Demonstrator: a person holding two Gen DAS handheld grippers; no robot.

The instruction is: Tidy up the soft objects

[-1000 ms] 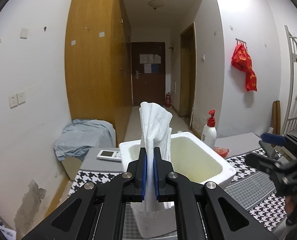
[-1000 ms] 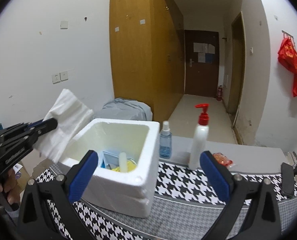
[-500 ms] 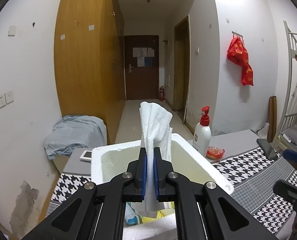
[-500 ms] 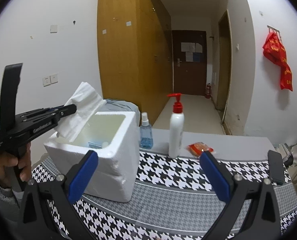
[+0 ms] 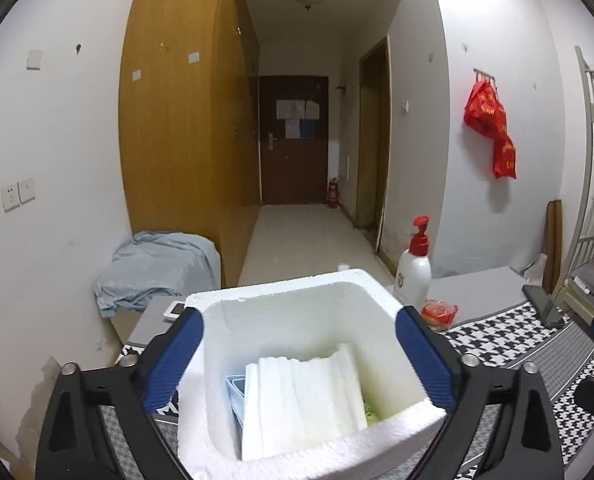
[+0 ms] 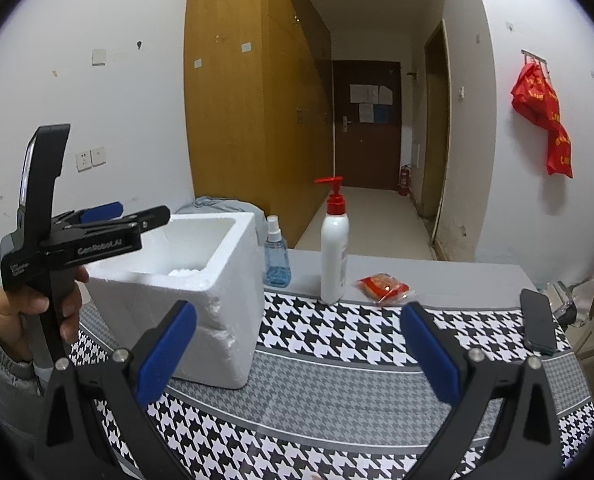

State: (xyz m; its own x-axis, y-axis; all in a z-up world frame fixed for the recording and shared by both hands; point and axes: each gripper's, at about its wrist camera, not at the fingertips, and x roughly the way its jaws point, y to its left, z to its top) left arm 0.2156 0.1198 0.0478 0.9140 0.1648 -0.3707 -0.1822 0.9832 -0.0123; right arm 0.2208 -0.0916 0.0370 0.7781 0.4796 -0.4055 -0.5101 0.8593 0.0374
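Released since before, the tissue (image 5: 301, 400) lies in the foam box (image 5: 257, 452); left claw (image 5: 299, 360) and right claw (image 6: 297, 352) gape apart. Withdrawing carelessly could snag the rim and tip it.

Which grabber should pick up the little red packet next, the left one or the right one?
Probably the right gripper. It is open and empty, facing the table with the red packet ahead of it. The left gripper, also open, hangs over the foam box, where the tissue lies.

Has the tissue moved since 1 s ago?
Yes. The tissue dropped from the left gripper, now open, and lies inside the foam box.
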